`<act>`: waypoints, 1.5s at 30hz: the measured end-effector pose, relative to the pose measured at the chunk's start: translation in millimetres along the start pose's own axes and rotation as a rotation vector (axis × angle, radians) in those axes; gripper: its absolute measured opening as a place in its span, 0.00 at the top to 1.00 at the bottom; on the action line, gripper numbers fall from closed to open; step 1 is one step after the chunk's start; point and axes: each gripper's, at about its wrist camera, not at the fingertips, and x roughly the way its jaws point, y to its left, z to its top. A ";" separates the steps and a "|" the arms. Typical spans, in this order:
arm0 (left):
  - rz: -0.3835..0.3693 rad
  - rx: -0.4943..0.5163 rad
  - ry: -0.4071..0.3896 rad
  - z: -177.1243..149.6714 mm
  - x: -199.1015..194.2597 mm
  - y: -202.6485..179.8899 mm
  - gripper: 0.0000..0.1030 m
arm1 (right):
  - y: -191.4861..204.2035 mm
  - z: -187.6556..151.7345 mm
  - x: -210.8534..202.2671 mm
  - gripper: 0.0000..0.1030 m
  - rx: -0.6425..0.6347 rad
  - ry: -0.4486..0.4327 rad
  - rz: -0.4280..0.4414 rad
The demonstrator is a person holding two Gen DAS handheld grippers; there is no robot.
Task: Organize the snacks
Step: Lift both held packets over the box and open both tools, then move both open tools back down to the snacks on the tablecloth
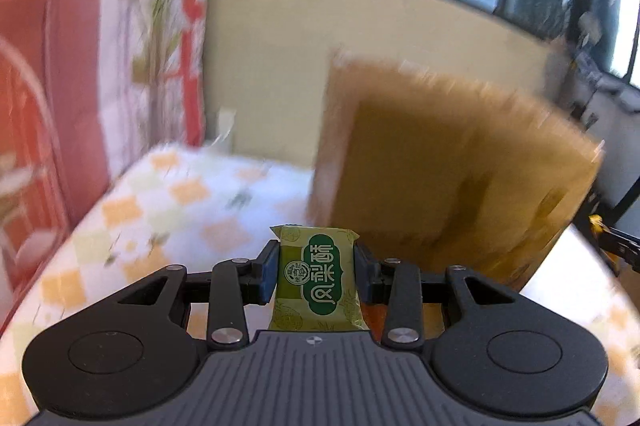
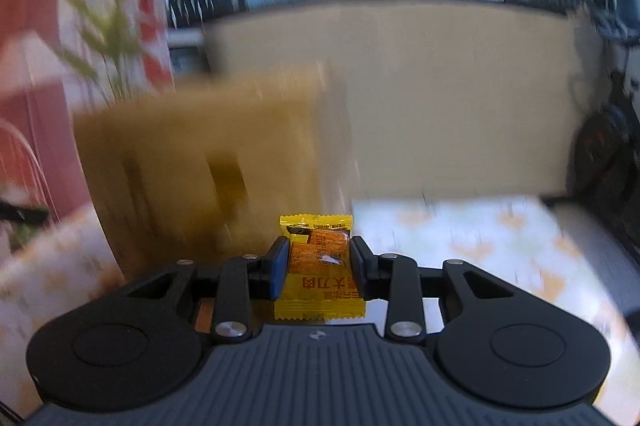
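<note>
Crinkly foil wrappers fill both grips: our left gripper (image 1: 316,272) pinches a green pillow-shaped snack (image 1: 316,282) between its pads, our right gripper (image 2: 319,266) clamps a yellow snack (image 2: 318,266). We see a blurred cardboard box (image 1: 452,178) just beyond, on the checked tablecloth (image 1: 160,202).

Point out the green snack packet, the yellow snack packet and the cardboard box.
green snack packet (image 1: 316,278): left wrist view, on its printed front label.
yellow snack packet (image 2: 318,278): right wrist view, on its front face.
cardboard box (image 1: 440,178): left wrist view, on its blurred brown side.
</note>
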 end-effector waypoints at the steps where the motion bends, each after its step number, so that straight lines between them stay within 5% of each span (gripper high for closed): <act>1: -0.022 0.000 -0.030 10.2 -5.4 -4.3 0.61 | 2.7 12.8 -5.8 0.67 0.001 -0.043 0.015; 8: -0.132 0.041 -0.149 80.7 -16.2 -37.0 0.60 | 25.4 83.3 -5.8 0.67 -0.046 -0.176 0.128; 13: -0.161 0.080 -0.159 115.4 10.8 -61.4 0.60 | 47.6 116.1 36.4 0.67 -0.076 -0.132 0.186; 17: -0.151 0.081 -0.092 124.2 50.7 -74.6 0.60 | 58.5 123.8 76.3 0.67 -0.092 -0.056 0.164; 23: -0.124 0.062 -0.004 123.9 95.5 -75.5 0.60 | 63.2 116.8 105.0 0.64 -0.066 0.026 0.126; 26: -0.107 0.050 0.010 123.0 100.0 -67.5 0.40 | 61.6 112.5 102.9 0.55 -0.051 0.042 0.122; 28: -0.103 0.058 -0.021 120.9 90.3 -59.8 0.34 | 59.3 111.2 94.9 0.44 -0.027 0.029 0.140; 32: -0.109 0.079 -0.064 117.1 60.6 -53.8 0.34 | 57.0 106.2 66.1 0.40 -0.015 -0.032 0.180; 38: -0.140 0.089 -0.124 98.3 13.2 -43.0 0.22 | 62.3 84.9 23.4 0.20 -0.067 -0.131 0.209; 45: -0.106 0.057 -0.108 62.8 -5.0 -19.0 0.20 | 65.2 45.8 6.5 0.10 -0.068 -0.115 0.179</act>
